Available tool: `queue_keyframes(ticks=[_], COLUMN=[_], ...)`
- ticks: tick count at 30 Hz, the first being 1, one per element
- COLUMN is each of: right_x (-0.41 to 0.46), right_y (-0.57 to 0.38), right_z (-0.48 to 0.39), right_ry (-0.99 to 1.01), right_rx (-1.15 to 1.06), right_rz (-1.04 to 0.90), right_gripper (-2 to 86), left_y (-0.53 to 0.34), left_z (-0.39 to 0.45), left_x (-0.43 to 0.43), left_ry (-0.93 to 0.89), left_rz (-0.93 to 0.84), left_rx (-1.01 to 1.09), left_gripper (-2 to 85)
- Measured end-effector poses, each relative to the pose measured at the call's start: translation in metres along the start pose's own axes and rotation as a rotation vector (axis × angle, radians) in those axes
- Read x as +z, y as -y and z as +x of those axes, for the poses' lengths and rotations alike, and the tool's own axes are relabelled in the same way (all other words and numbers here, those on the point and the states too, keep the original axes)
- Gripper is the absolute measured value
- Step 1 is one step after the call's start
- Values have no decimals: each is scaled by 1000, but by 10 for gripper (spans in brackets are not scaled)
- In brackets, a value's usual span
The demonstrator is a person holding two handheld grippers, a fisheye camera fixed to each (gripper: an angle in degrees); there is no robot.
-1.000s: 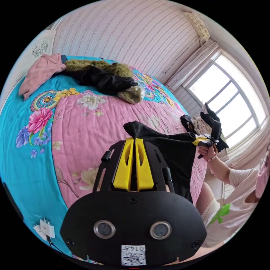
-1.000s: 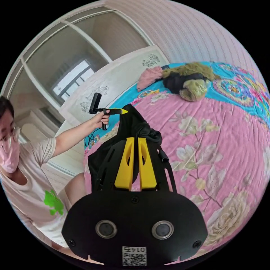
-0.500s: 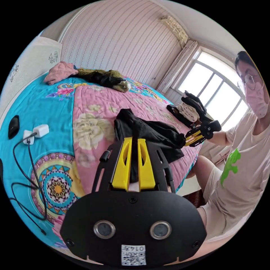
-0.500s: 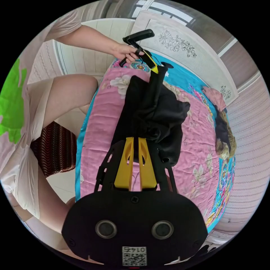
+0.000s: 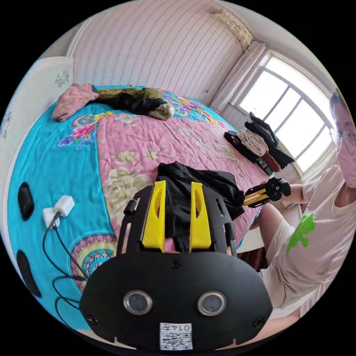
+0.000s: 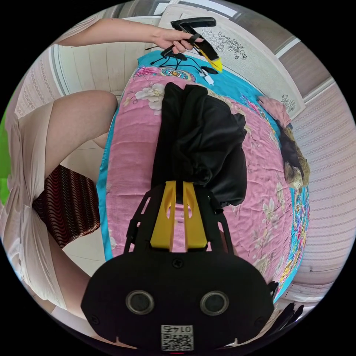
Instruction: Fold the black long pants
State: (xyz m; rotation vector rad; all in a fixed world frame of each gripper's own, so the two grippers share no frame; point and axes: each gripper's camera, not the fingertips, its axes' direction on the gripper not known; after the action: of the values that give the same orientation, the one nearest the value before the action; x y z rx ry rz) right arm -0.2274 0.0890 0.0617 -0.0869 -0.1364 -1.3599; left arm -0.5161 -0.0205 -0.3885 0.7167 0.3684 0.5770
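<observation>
Pants (image 5: 200,185), black and bunched into a loose heap, lie on the pink flowered quilt (image 5: 148,141) near the edge of the bed where the person sits. In the left gripper view the left gripper (image 5: 177,193) hangs over the heap with its yellow jaws spread apart, black cloth showing in the gap between them but neither jaw pressing on it. In the right gripper view the same gripper (image 6: 216,63) sits in the person's hand (image 6: 171,36), clear of the cloth, above the turquoise part of the bedcover (image 6: 230,83). The right gripper (image 6: 179,187) has its jaws drawn close together on a fold at the near end of the pants (image 6: 202,141), so that end is pinched between them; in the left gripper view it (image 5: 247,198) meets the heap at the side toward the person. A white charger (image 5: 59,209) with a dark cable (image 5: 55,252) rests on the turquoise bedcover toward the bed's headboard side, with two dark flat objects (image 5: 25,194) close by. At the far end of the bed lie a pink garment (image 5: 70,104) and a dark coat with olive fur trim (image 5: 137,102), touching each other. Another small pile of clothes (image 5: 259,142) sits at the edge of the bed below the window (image 5: 293,122).
</observation>
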Motion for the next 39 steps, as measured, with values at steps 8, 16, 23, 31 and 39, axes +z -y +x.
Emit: queue_keyframes(ticks=[8,16,23,31,39], right_x=[5,11,17,20,25], right_y=[2,5,8,10,9], right_z=[-29,-52,-70,-82,-85], right_ry=[11,7,-14,-32,-16], right_rx=[38,52,61,49,68], right_rz=[21,27,22,20,31], right_gripper=[18,16,16,16,17], left_y=[28,-47,-25,18,-60], left_z=[45,71,73,91,116], left_x=[88,79,27,105,93], left_ry=[127,5,13,-41,-105], left_rz=[-364,-511,-215,-400,-544], left_rx=[220,172,97,199,157], left_gripper=[38,4,70,51,14])
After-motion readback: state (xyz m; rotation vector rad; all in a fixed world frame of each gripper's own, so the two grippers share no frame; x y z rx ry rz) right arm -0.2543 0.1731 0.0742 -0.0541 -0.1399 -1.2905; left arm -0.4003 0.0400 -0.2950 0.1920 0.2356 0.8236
